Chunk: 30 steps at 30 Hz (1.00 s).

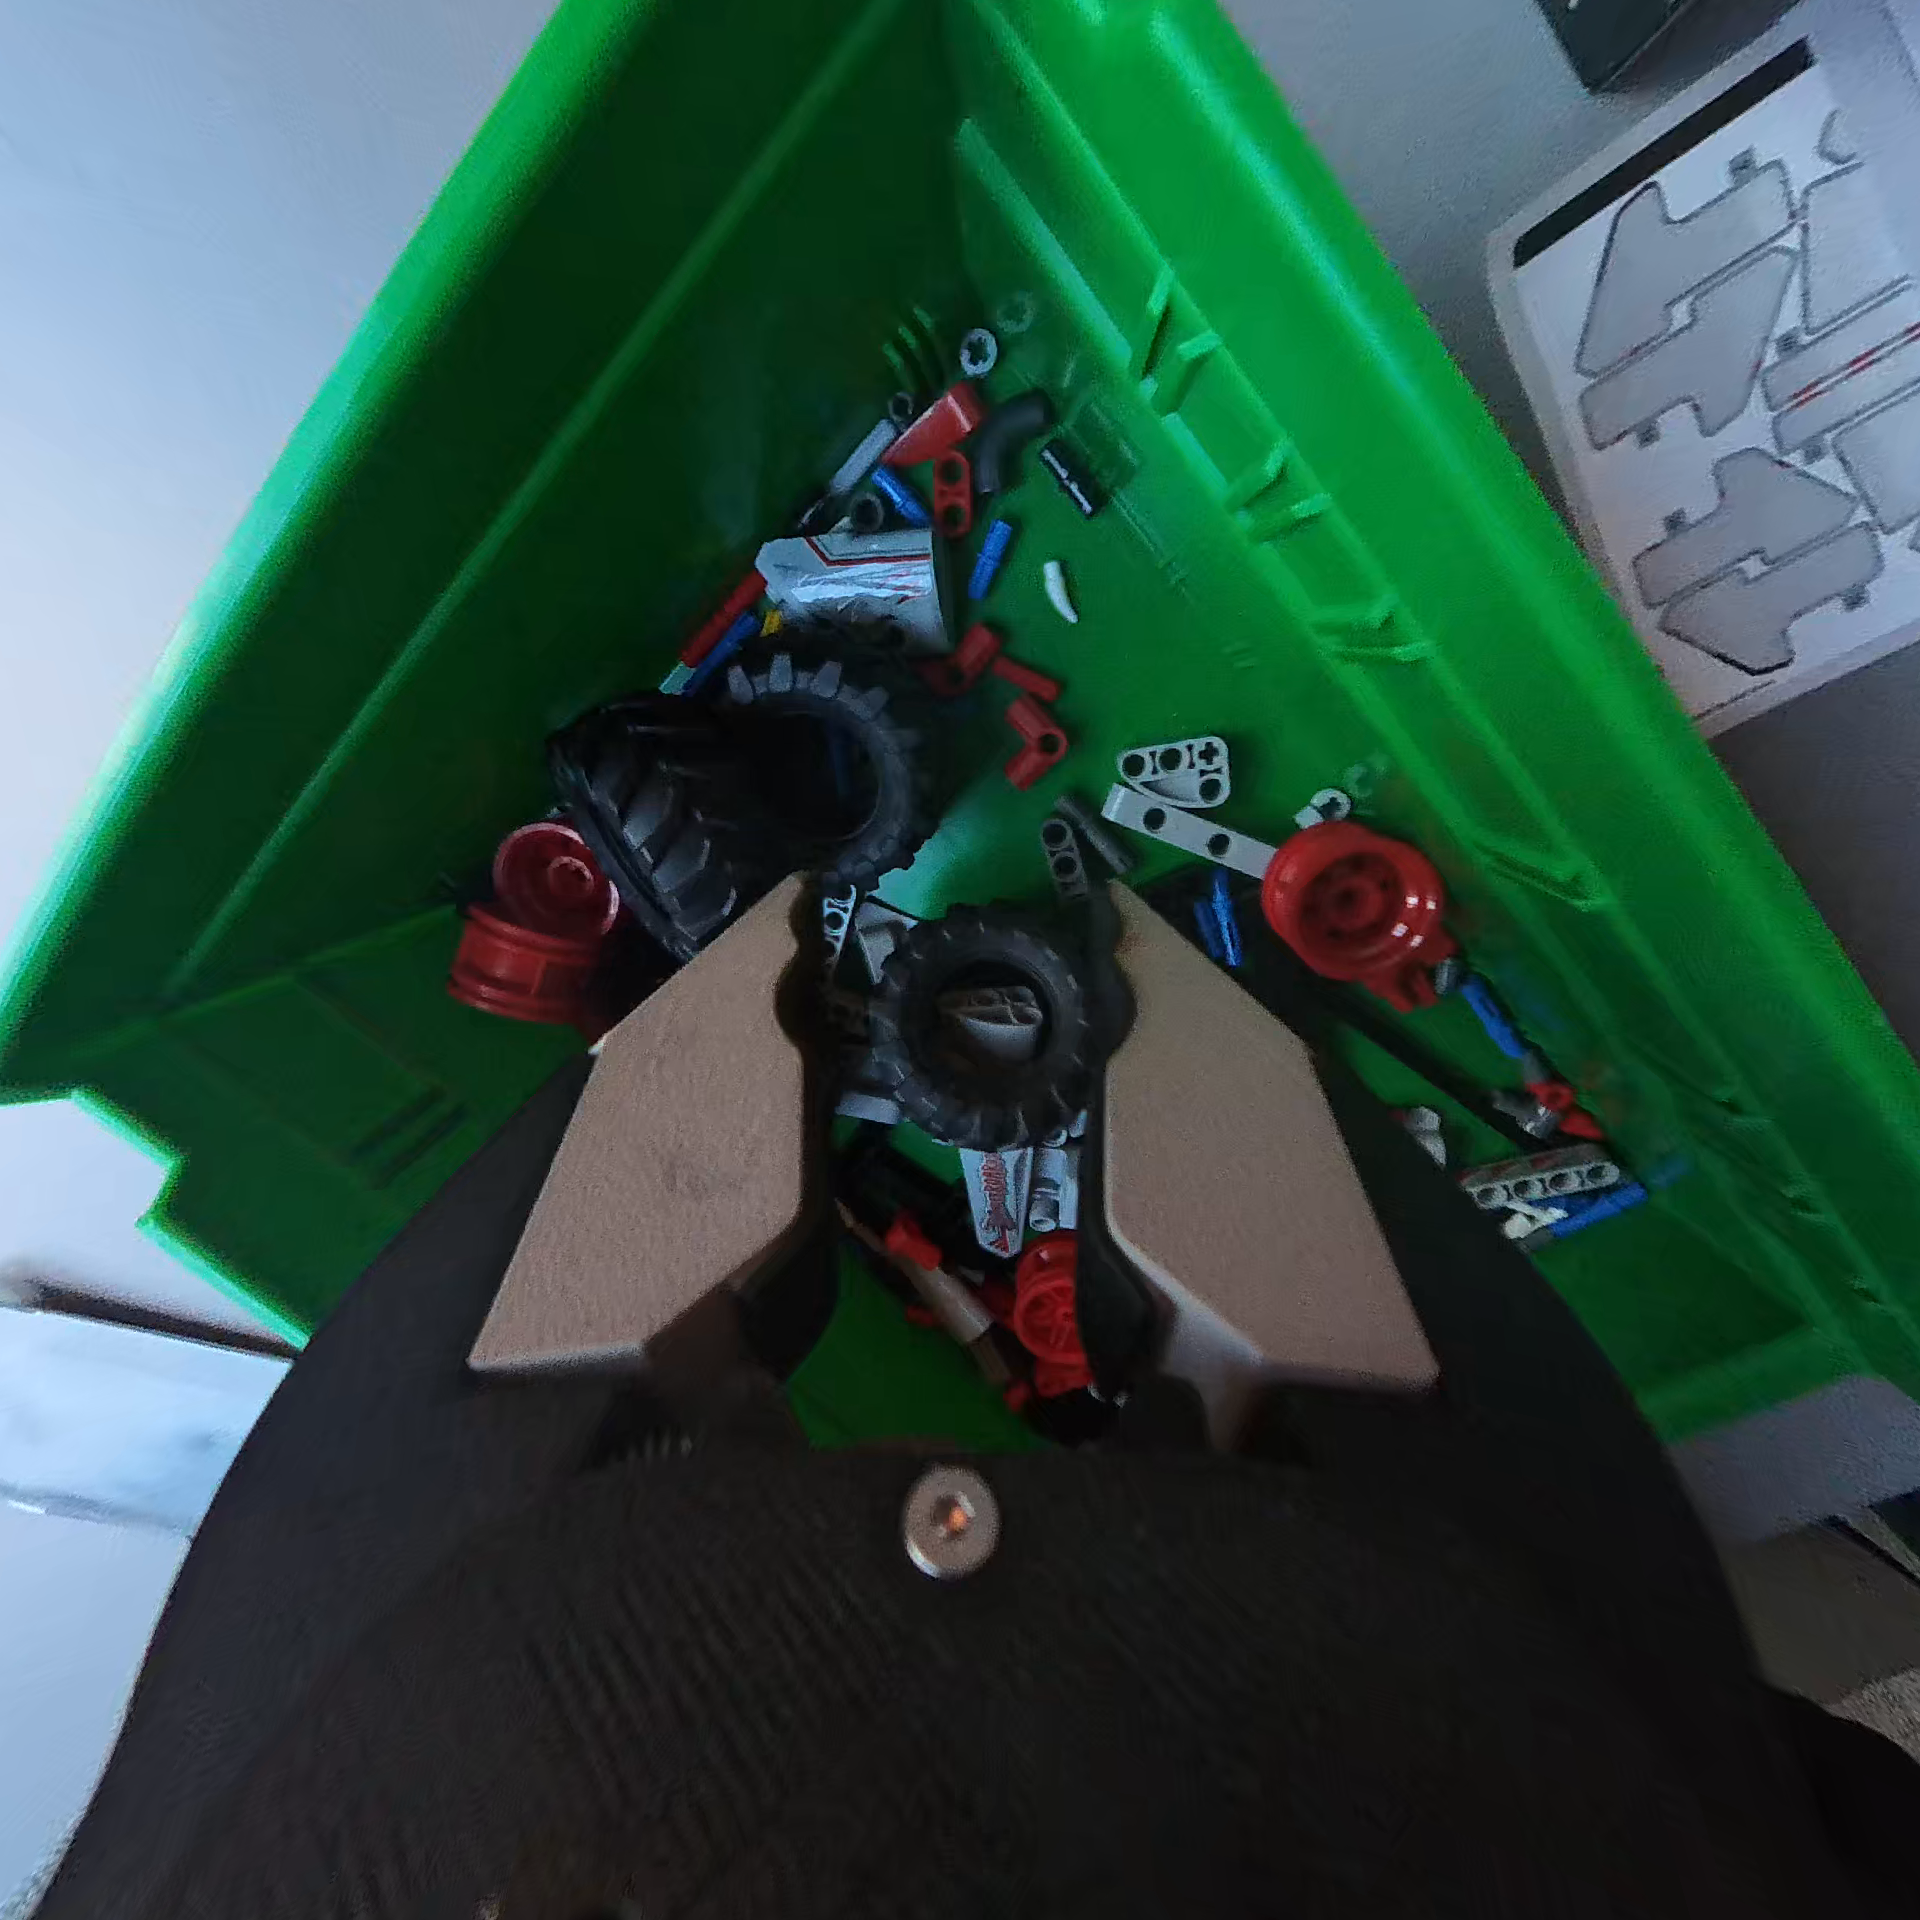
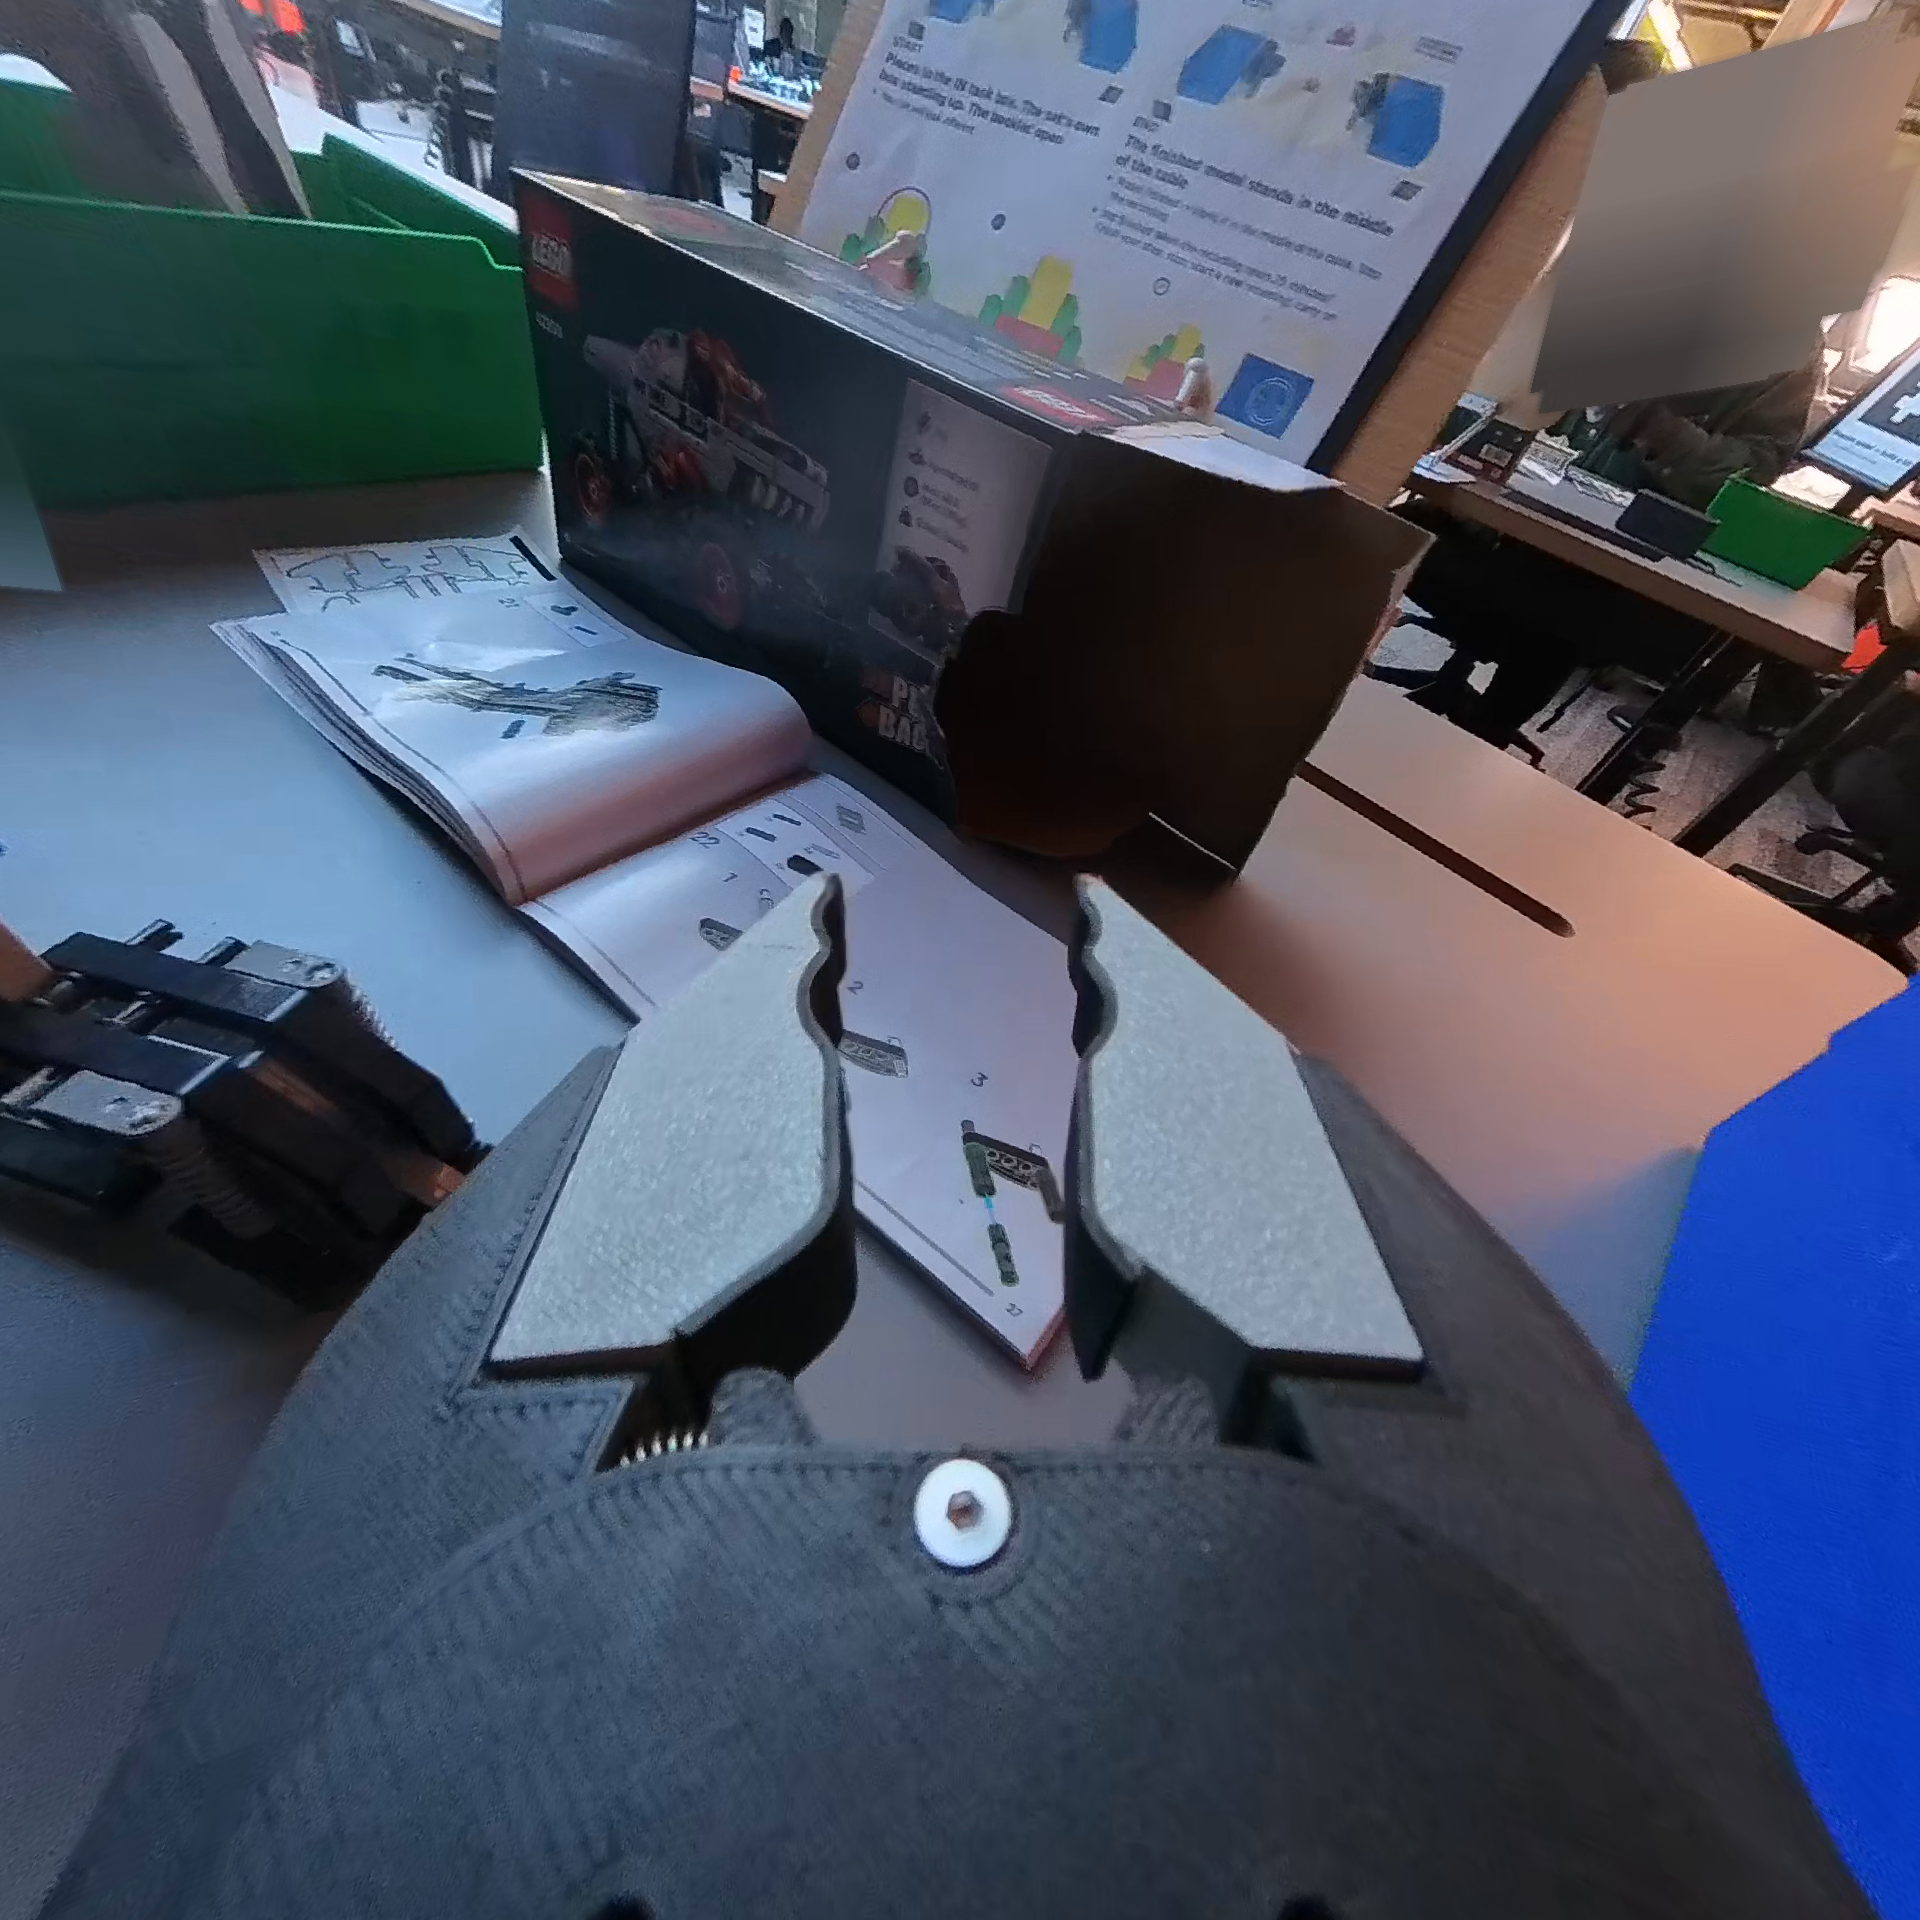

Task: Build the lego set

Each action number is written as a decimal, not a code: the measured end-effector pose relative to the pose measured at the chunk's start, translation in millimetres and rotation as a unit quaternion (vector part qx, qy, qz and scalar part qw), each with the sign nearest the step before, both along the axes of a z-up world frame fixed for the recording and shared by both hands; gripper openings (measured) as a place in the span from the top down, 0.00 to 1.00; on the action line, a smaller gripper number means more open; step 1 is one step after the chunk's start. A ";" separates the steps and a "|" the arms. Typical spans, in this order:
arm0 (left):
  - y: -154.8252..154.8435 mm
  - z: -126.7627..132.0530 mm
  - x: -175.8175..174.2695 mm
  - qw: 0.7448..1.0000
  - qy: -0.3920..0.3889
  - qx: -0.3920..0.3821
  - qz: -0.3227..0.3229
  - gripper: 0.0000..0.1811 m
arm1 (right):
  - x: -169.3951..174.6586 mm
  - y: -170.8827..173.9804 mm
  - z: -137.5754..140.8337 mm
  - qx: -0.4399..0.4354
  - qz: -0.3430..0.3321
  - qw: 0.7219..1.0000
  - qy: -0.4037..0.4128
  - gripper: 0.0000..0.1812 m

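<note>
1. The left hand-held gripper [image 1: 951, 914] reached down into the green bin [image 1: 644, 436], its jaws spread wide on either side of a small black tyre [image 1: 987, 1023] that lay on the heap of loose parts. Whether the tips touched the tyre could not be told; it did not look clamped.
2. Close by lay a larger tyre [image 1: 769, 779], two red wheel hubs [image 1: 1356, 904] [image 1: 535, 920] and a scatter of red, blue and grey pins and beams.
3. The right hand-held gripper [image 2: 956, 914] hovered empty, jaws apart, over the open instruction booklet [image 2: 644, 790] on the counter [image 2: 156, 748], with the set's box [image 2: 831, 499] standing just behind.
4. The step in hand looked like fetching a part from the bin, probably the small tyre.
5. The next move would call for closing squarely across the tread and lifting clear without dragging neighbouring pieces along.
</note>
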State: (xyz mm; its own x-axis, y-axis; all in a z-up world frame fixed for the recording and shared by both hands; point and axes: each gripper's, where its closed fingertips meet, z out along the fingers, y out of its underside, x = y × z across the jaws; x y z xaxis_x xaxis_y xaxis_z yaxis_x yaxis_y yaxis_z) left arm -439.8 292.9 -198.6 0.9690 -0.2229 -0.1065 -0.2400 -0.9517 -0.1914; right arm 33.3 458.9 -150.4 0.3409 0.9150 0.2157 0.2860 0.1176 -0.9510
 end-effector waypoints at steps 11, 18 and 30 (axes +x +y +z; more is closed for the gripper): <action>0.5 14.4 -3.6 0.999 0.029 0.019 0.026 0.72 | 0.7 -12.6 14.4 -0.037 0.057 0.997 0.045 0.79; 7.1 23.0 0.2 0.998 0.027 0.041 0.031 0.72 | -0.1 -20.1 16.5 -0.031 0.076 0.996 0.040 0.80; 5.2 18.2 -12.2 0.998 0.025 0.034 0.052 0.72 | -5.6 -30.2 16.1 -0.027 0.092 0.995 0.033 0.80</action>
